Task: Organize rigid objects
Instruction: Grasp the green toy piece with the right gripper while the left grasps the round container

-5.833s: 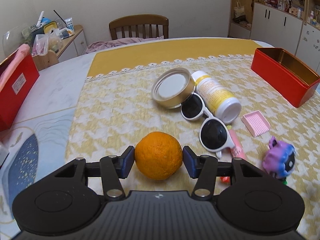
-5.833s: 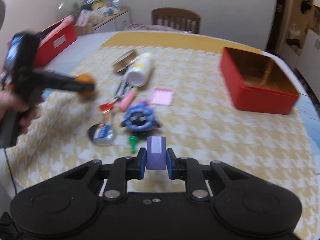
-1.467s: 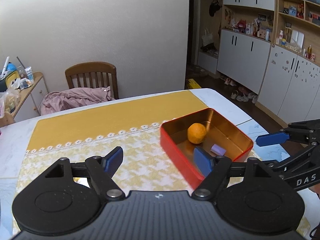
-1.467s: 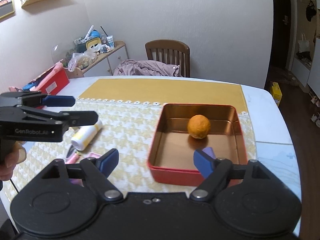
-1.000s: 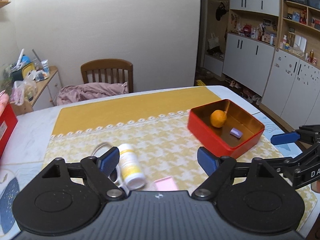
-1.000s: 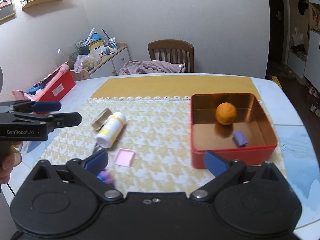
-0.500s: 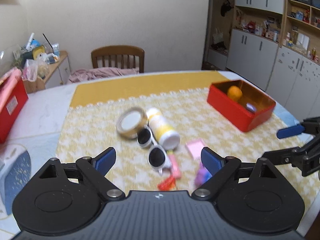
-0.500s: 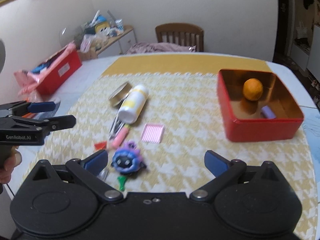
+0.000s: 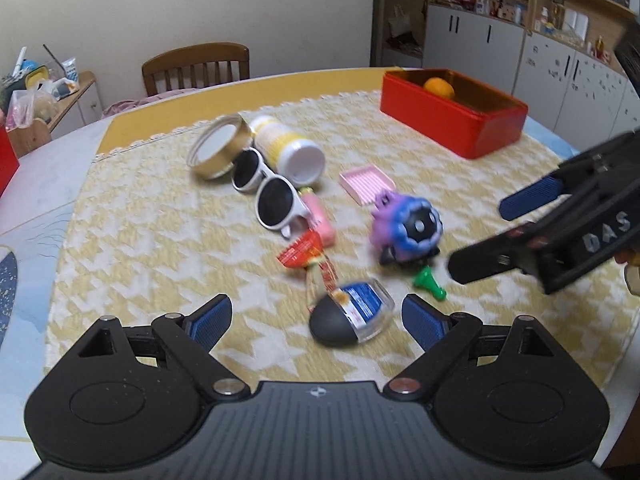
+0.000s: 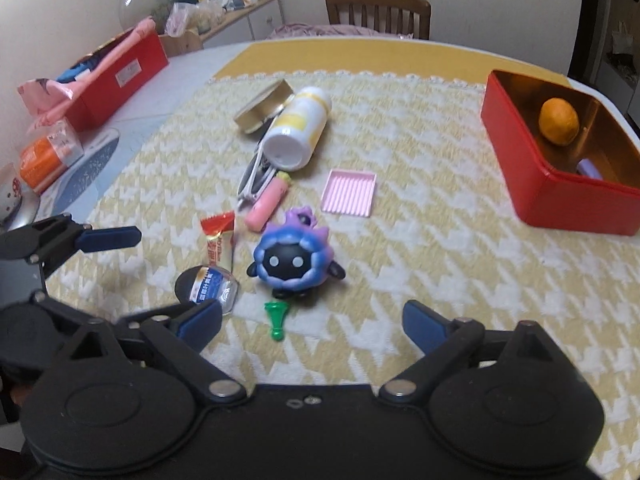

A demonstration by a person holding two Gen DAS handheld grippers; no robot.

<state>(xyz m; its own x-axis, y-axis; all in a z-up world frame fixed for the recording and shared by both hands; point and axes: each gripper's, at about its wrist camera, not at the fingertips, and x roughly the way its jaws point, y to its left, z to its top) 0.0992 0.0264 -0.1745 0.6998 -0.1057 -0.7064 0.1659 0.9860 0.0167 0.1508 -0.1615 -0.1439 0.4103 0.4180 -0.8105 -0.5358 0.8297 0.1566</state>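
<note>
Left wrist view: left gripper [image 9: 316, 318] gaping, empty; black oval case [image 9: 350, 317] just ahead between its jaws, long axis crosswise.
Right gripper [image 10: 312, 318]: just narrowing, nothing between; purple toy [image 10: 294, 262] dead ahead.
Nearer to case: left.

Purple block [image 10: 591, 169] half behind tin wall [image 10: 560, 196]

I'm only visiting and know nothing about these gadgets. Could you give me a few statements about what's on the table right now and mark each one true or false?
1. An orange sits in the red tin. True.
2. The left gripper is clamped on the sunglasses. False: its jaws are open and hold nothing.
3. The white bottle stands upright. False: it lies on its side.
4. The purple round toy is on the tablecloth, outside the tin. True.
5. The right gripper is open and empty. True.
</note>
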